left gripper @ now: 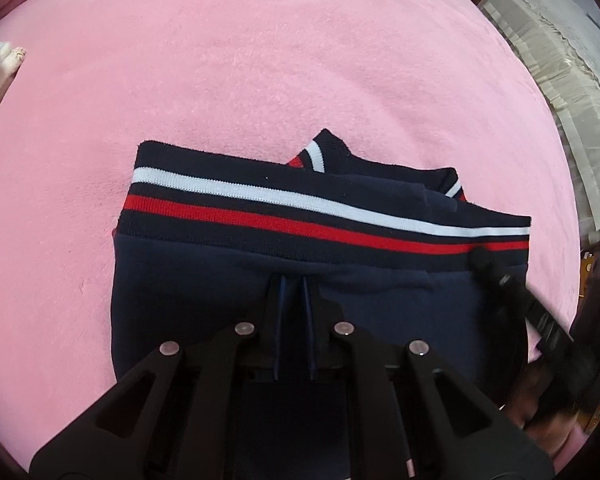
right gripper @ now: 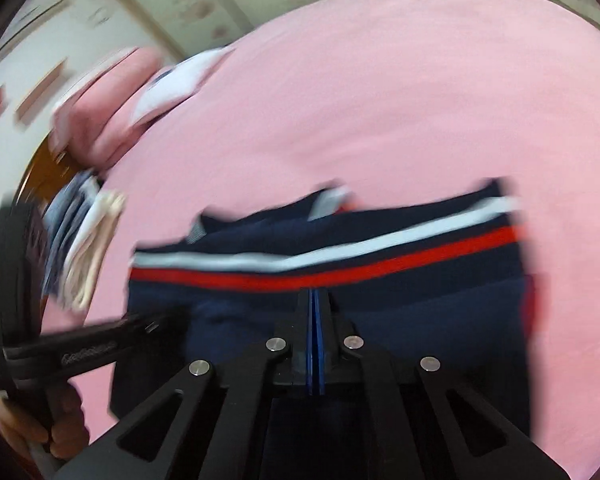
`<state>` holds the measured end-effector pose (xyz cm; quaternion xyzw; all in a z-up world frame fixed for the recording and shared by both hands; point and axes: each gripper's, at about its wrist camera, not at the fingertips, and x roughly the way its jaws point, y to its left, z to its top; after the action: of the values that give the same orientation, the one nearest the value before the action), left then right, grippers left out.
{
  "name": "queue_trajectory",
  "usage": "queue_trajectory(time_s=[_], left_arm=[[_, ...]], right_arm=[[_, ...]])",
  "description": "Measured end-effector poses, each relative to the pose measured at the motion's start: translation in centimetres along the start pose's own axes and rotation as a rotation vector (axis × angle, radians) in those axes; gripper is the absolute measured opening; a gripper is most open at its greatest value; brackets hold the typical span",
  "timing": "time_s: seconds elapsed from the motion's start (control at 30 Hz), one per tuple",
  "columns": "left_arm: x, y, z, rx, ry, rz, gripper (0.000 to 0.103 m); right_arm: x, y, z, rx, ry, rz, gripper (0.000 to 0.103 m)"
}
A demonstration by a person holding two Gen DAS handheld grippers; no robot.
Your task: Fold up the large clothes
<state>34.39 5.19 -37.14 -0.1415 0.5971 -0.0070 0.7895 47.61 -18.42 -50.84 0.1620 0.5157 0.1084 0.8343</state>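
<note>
Left gripper [left gripper: 294,280]: jaws nearly clenched, a thin gap between them, and whether any cloth was pinched could not be told. Tips sat over the navy body of the garment [left gripper: 220,280], just below its striped hem band [left gripper: 300,212]. Right gripper [right gripper: 315,294]: jaws clenched flat together, nothing visible between the blue pads [right gripper: 318,340], tips at the lower edge of the red stripe. Right view was motion-blurred.

Garment lay folded into a rough rectangle on the pink blanket [left gripper: 260,60], the band with white and red stripes running across its far edge. A striped cuff [left gripper: 320,152] poked out beyond the band. Garment's left and far edges were surrounded by bare blanket; wide open room ahead and to the left.

In the left view the right gripper's tip touched the band's right end. In the right view the left gripper's body crossed the lower left, held by a hand [right gripper: 40,420].

Blanket edge: a pile of light cloths [right gripper: 88,240] at the left, a pink pillow [right gripper: 112,92] farther back, both well apart from the garment. No containers seen.
</note>
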Motion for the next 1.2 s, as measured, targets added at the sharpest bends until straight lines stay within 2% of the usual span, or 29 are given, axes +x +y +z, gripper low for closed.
queue_trajectory(time_s=[0.1,0.2,0.23,0.3,0.37,0.43,0.47,0.53,0.6,0.7,0.8,0.87,0.93,1.03,1.13,1.17,1.2], left_arm=[[0.0,-0.1,0.1,-0.017,-0.033,0.030,0.008],[-0.7,1.1,0.3,-0.044,-0.085,0.158,0.008],[-0.8,1.8,0.4,-0.057,-0.086,0.161,0.008],[-0.7,3.4,0.6,-0.093,-0.067,0.117,0.008],[-1.0,4.3,1.0,-0.116,-0.058,0.103,0.008],[-1.5,4.2,1.2,-0.106,-0.058,0.059,0.008],[-1.8,3.8,1.1,-0.090,-0.064,0.027,0.008],[-2.9,3.2,0.8,-0.044,-0.075,-0.064,0.008],[-2.5,1.3,0.8,0.009,-0.078,-0.153,0.008],[-0.6,-1.5,1.1,0.075,-0.056,-0.159,0.008],[1.8,-3.2,1.3,0.105,-0.053,-0.125,0.008],[2.6,-3.8,1.5,0.093,-0.070,-0.117,0.008],[3.5,-3.7,2.2,0.071,-0.108,-0.112,0.008],[4.6,-3.5,2.7,0.073,-0.122,-0.127,0.005],[4.5,-2.8,2.7,0.089,-0.132,-0.117,0.001],[4.2,-2.5,2.6,0.086,-0.144,-0.092,0.001],[3.7,-1.9,2.6,0.080,-0.156,-0.043,0.001]], right_arm=[[-1.0,-3.3,0.8,0.064,-0.016,-0.001,0.000],[-2.3,-4.2,1.0,0.014,-0.045,-0.094,0.000],[-2.8,-4.5,1.0,0.018,-0.047,-0.093,0.000],[-3.6,-5.2,0.9,0.054,-0.059,-0.085,0.000],[-4.3,-5.2,0.7,0.033,-0.069,-0.133,0.000],[-5.1,-4.4,0.5,0.019,-0.090,-0.207,0.000],[-5.7,-4.1,0.4,0.013,-0.102,-0.194,0.000],[-6.5,-3.6,0.1,0.012,-0.100,-0.104,0.000],[-6.3,-2.5,-0.3,-0.004,-0.052,0.015,0.000],[-5.0,-0.3,-1.0,-0.056,0.020,0.153,0.000],[-2.3,2.3,-1.2,-0.105,0.059,0.197,0.000],[-0.7,3.1,-0.9,-0.122,0.069,0.161,0.000],[0.9,3.1,-0.4,-0.122,0.083,0.083,0.000],[1.9,2.3,0.7,-0.108,0.044,0.034,0.000],[1.0,0.3,1.4,-0.105,0.013,-0.046,0.000],[0.5,-0.6,1.5,-0.087,0.015,-0.032,0.000],[-0.1,-1.6,1.5,-0.074,0.002,-0.094,0.000]])
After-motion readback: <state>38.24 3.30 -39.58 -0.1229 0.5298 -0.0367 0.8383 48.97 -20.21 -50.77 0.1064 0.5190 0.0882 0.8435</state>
